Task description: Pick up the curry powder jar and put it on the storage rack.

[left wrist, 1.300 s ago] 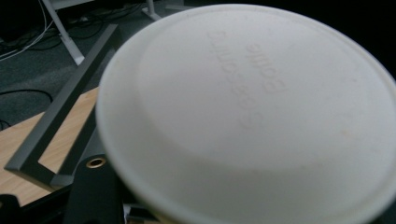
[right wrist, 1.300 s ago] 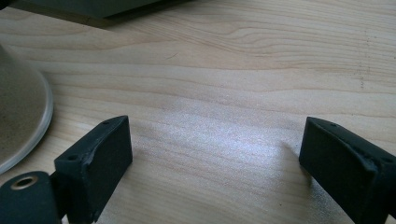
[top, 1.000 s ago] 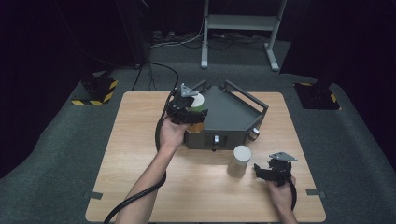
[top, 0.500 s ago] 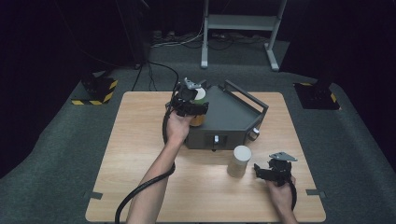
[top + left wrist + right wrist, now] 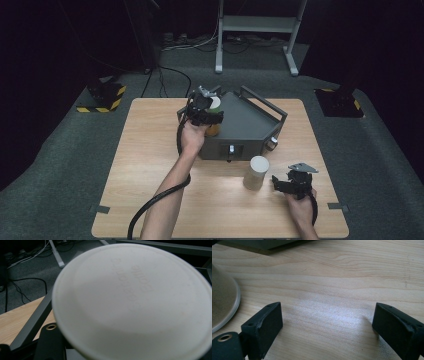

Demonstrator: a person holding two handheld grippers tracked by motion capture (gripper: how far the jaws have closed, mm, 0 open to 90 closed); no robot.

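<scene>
Lidded cup: centre of the high view, at the dark metal box's left edge; white lid faces the camera.
Left gripper: jaws clamped on the cup, likely carrying it to the box.
Second cup: upright on the table, lower centre.
Right gripper: lower right, jaws spread, empty, resting beside the second cup, apparently waiting.

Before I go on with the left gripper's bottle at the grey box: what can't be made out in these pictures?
- Bottle body, high view: left gripper and hand cover it, so only the white lid and an amber side show.
- Lid lettering, left gripper view: blurred, unreadable.
- Left pads' contact on the bottle, left gripper view: lid hides them.
- Grey box interior: not discernible.
- Second bottle, right gripper view: cut off at the edge.
</scene>
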